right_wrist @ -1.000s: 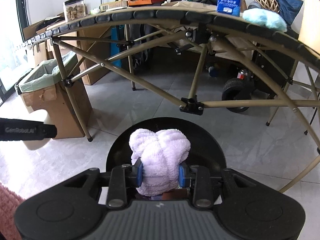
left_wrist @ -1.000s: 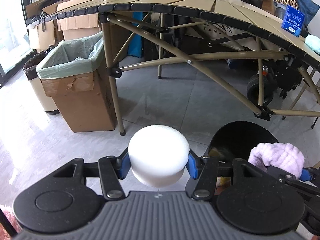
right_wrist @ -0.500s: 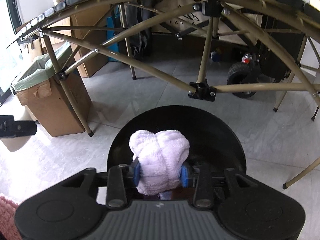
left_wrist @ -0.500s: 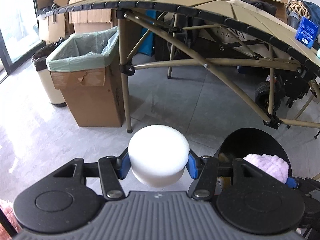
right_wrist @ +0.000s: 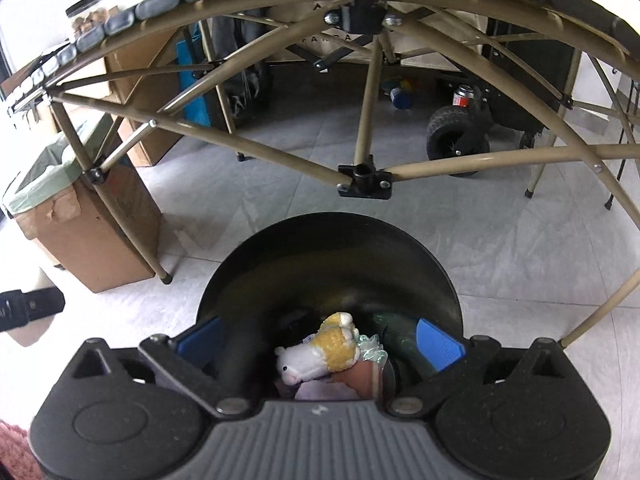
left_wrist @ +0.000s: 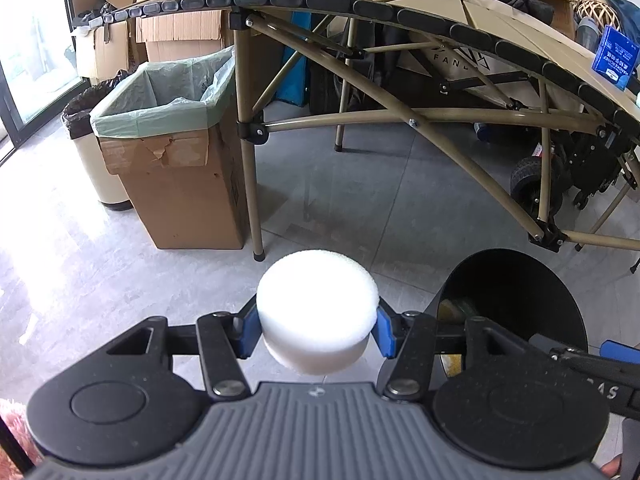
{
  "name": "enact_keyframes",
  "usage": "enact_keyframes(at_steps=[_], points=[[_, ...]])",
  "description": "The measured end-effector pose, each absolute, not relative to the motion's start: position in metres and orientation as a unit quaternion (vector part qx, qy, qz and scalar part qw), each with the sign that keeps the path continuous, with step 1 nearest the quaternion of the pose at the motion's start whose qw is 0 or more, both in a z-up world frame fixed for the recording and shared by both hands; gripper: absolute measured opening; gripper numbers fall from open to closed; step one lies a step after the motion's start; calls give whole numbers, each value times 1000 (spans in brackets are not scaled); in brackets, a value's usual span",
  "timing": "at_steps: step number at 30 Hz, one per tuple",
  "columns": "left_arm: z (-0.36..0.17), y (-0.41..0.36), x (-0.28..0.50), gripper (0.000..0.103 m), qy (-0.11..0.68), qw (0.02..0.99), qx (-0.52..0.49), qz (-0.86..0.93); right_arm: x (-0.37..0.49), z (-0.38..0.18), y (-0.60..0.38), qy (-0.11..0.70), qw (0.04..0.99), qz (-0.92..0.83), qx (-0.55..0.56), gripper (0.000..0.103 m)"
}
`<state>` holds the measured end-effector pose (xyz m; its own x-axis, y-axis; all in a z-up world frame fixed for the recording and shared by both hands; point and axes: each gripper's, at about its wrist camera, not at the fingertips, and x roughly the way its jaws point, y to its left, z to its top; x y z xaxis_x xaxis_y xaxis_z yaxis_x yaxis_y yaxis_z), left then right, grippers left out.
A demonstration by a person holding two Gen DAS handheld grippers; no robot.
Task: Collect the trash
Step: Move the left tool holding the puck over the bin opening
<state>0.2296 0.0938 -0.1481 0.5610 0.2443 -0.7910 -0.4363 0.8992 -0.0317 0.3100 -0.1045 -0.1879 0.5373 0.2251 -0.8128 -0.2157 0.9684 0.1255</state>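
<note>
Right gripper (right_wrist: 320,344) hangs over the black bin (right_wrist: 332,240), its jaws just sprung wide and empty, evidently to drop trash inside. Left gripper (left_wrist: 318,330) stays beside the bin, clamped on a white foam puck (left_wrist: 317,310), presumably awaiting its turn.

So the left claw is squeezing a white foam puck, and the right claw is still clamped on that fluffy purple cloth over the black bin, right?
Not quite. The left gripper does squeeze the white foam puck, but the right wrist view shows the right gripper has just opened wide over the black bin, with nothing between its pads.

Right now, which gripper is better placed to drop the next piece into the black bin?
Left: left gripper holds the white foam puck beside the black bin; right gripper, just opened, is empty.
</note>
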Motion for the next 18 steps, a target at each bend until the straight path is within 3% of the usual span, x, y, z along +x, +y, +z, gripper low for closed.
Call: enact_keyframes(at_steps=[18], points=[[-138,77,231,55,420,886,-110,163,309,-165,-157,462,880,94,48,103]])
